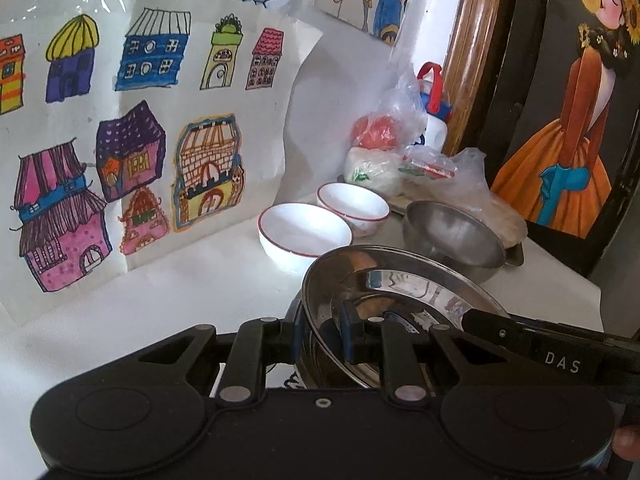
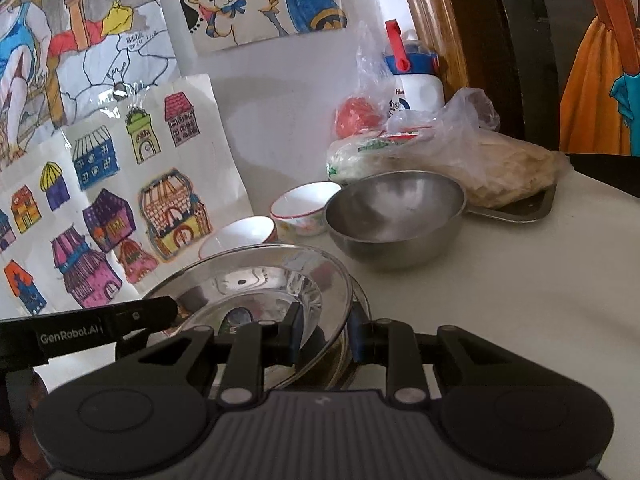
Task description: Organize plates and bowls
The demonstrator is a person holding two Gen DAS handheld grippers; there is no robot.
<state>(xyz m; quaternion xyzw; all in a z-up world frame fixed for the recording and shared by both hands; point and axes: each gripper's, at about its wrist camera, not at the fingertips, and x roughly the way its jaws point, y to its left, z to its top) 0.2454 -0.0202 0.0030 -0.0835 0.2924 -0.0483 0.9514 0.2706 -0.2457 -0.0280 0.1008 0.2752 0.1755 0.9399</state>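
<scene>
A shiny steel plate hangs tilted just above the white table, held from both sides. My left gripper is shut on its near rim, and my right gripper is shut on the plate at its right rim; a second rim shows just under it. Each wrist view catches the other gripper's black finger reaching onto the plate. Behind it stand two white red-rimmed bowls and a steel bowl; in the right wrist view these are the white bowls and steel bowl.
Plastic bags of food lie on a steel tray behind the bowls, beside a white bottle with a red and blue cap. Children's drawings lean against the wall on the left. The table edge runs at the right.
</scene>
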